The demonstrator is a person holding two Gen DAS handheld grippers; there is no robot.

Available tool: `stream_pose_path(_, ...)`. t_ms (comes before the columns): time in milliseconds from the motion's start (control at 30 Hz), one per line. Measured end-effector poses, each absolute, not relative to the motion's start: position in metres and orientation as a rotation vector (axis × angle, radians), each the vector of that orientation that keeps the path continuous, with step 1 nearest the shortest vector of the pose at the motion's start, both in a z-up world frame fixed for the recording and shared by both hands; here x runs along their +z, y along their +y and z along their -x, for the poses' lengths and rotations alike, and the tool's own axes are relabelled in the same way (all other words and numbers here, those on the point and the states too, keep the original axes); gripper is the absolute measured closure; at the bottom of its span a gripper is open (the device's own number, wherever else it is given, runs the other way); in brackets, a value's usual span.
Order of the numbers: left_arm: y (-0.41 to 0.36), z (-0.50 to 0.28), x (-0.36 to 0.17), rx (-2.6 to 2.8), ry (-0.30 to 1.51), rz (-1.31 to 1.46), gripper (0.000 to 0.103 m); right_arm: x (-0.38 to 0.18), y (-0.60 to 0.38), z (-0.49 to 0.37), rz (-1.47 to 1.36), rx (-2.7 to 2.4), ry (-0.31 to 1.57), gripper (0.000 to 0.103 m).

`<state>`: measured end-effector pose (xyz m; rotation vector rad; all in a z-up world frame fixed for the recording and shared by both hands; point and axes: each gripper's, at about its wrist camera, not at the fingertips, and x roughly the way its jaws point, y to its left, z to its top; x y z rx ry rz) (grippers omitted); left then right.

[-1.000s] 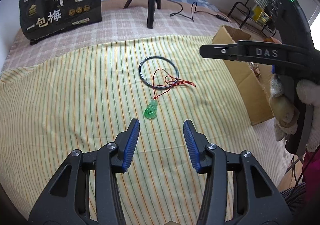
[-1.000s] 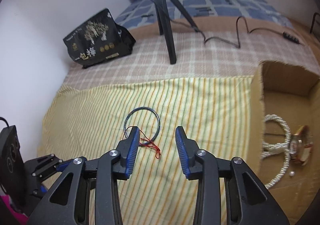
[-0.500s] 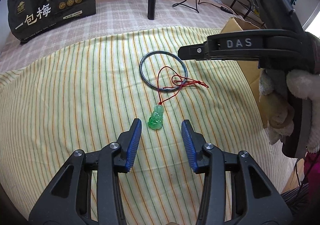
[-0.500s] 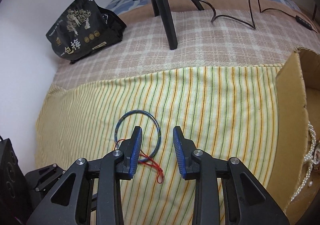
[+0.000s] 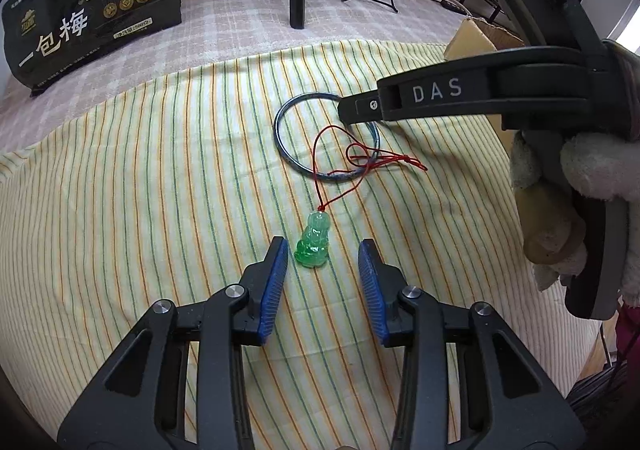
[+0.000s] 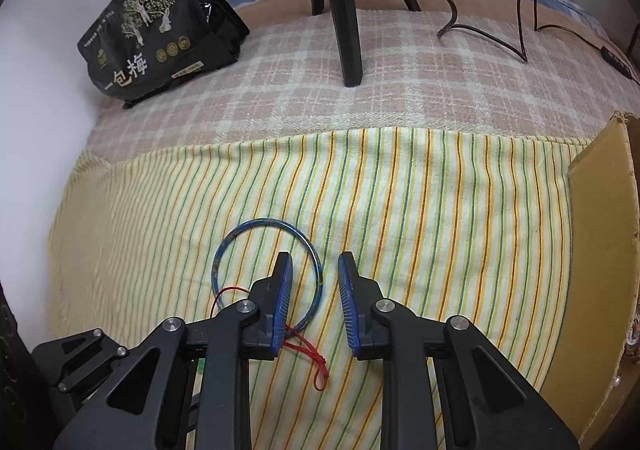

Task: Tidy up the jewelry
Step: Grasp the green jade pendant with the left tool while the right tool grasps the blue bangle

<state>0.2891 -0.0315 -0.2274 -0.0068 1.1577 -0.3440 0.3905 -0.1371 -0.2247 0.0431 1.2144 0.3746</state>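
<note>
Striped cloth (image 5: 160, 209); pendant (image 5: 313, 240) between jaws

On the black snack bag (image 5: 92, 5) standing far ahead and to the left of my left gripper (image 5: 323, 250), I can read the large pale characters "一包梅"; the small print and round gold seals around them are too fine to make out. The same bag (image 6: 152, 37) sits far ahead-left of my right gripper (image 6: 314, 264), showing "包梅". Raised white letters "DAS" stand on the side of the right gripper's black arm (image 5: 436, 91), ahead-right of my left one.
</note>
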Motion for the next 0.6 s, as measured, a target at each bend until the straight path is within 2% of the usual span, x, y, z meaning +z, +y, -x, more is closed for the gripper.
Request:
stream_pose_path(133,-0.032,-0.292,-0.232,-0.339,1.156,-0.001,0.073,-0.227,-0.132,-0.394,-0.014,0.367,1.213,0.084)
stream_pose_path(267,-0.033,-0.291,-0.233,-0.320,1.141,-0.028,0.087,-0.228,-0.130,-0.395,0.007,0.359,1.208,0.092)
stream_pose_path(367,-0.034,-0.291,-0.233,-0.317,1.137,-0.026,0.087,-0.228,-0.132,-0.395,-0.002,0.363,1.202,0.097)
stream_pose_path(600,-0.031,-0.283,-0.227,-0.305,1.128,-0.006,0.088,-0.222,-0.141,-0.388,-0.031,0.372,1.179,0.100)
